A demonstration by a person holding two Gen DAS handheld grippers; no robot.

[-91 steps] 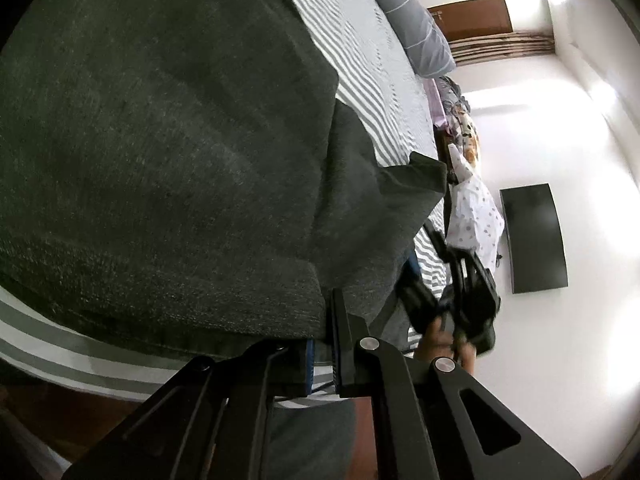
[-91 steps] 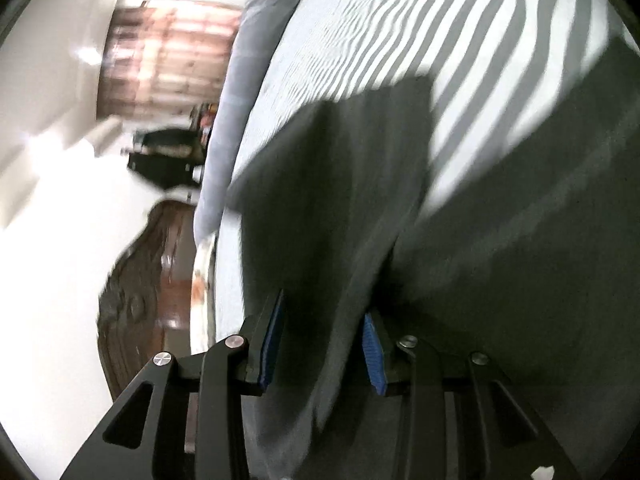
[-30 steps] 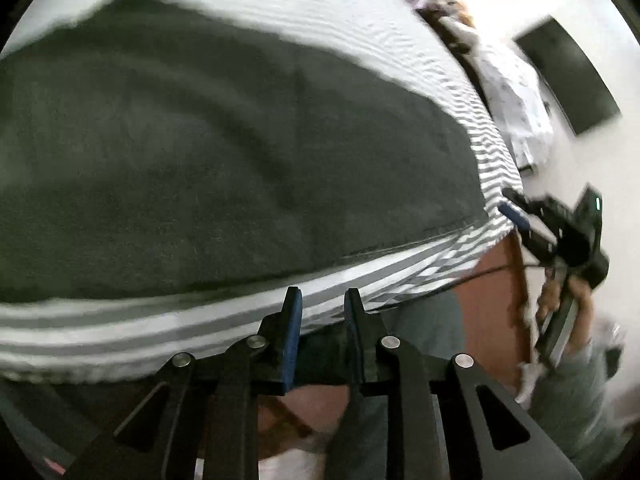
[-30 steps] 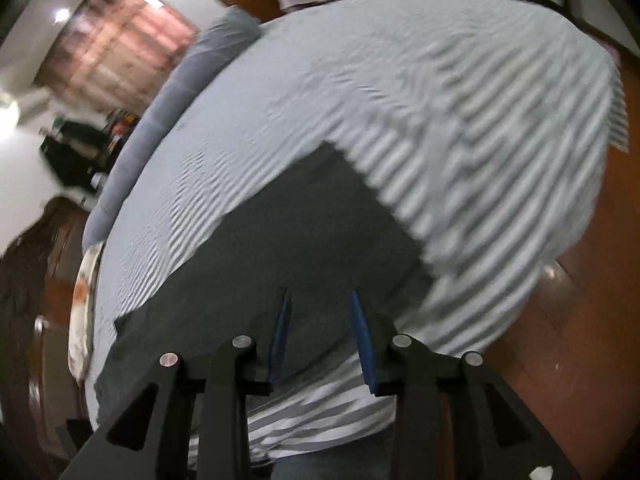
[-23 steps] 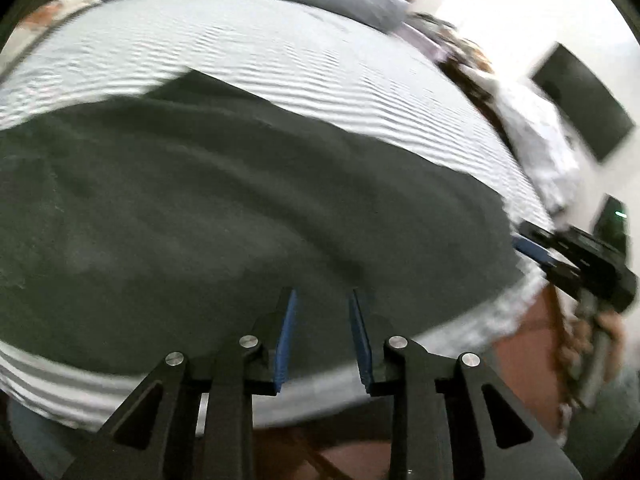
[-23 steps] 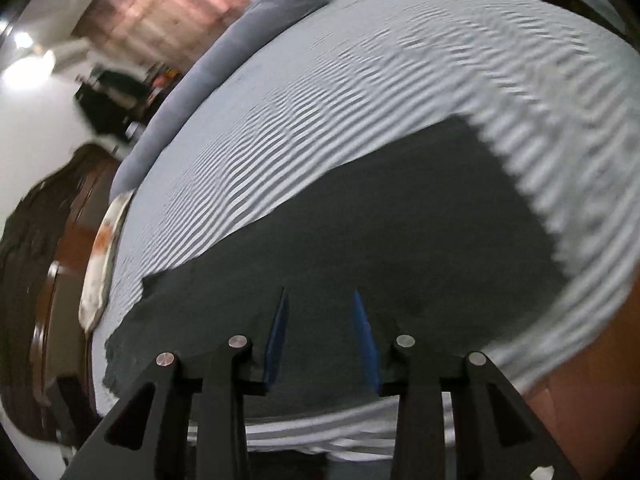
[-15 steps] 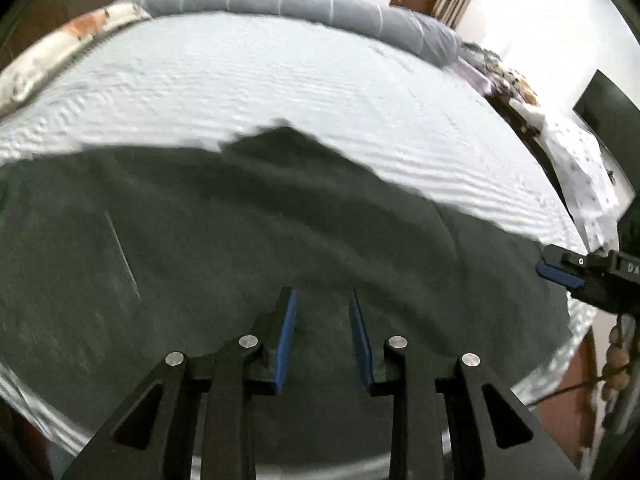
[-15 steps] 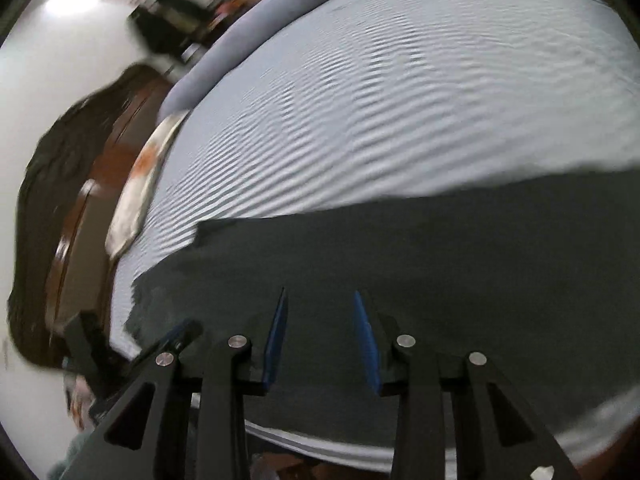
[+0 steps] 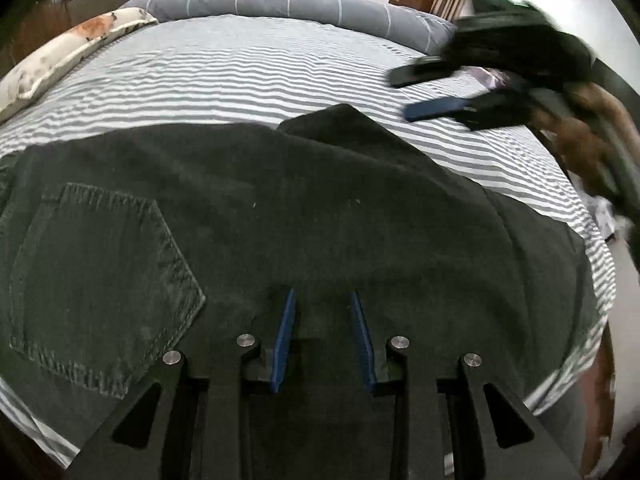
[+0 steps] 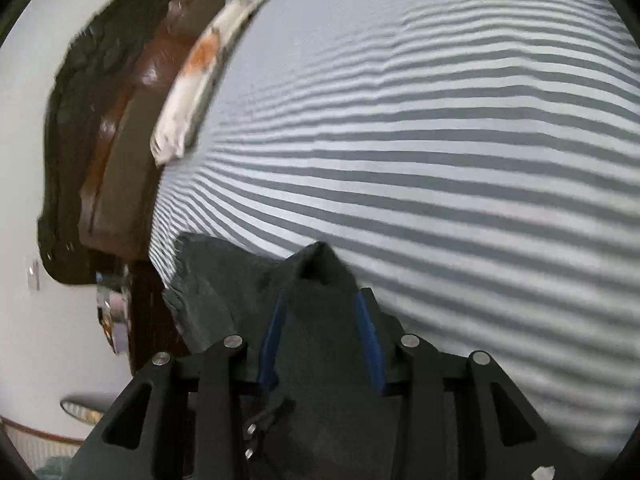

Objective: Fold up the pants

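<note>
Left wrist view showed us the pants (image 9: 304, 216), dark grey denim, spread across the striped bedsheet (image 9: 248, 80) with a back pocket (image 9: 100, 280) facing up at the left. Our left gripper (image 9: 322, 300) hovered over the cloth near the bed's front edge, its blue-padded fingers parted and gripping nothing. Our right gripper (image 9: 424, 90) appeared blurred at upper right, above the sheet, jaws spread apart. From the right wrist camera, our right gripper (image 10: 320, 308) had a raised peak of the pants (image 10: 316, 264) lying between its parted fingers; we could not tell whether the pads touched it. A grey bolster (image 9: 288, 4) lay along the far side.
</note>
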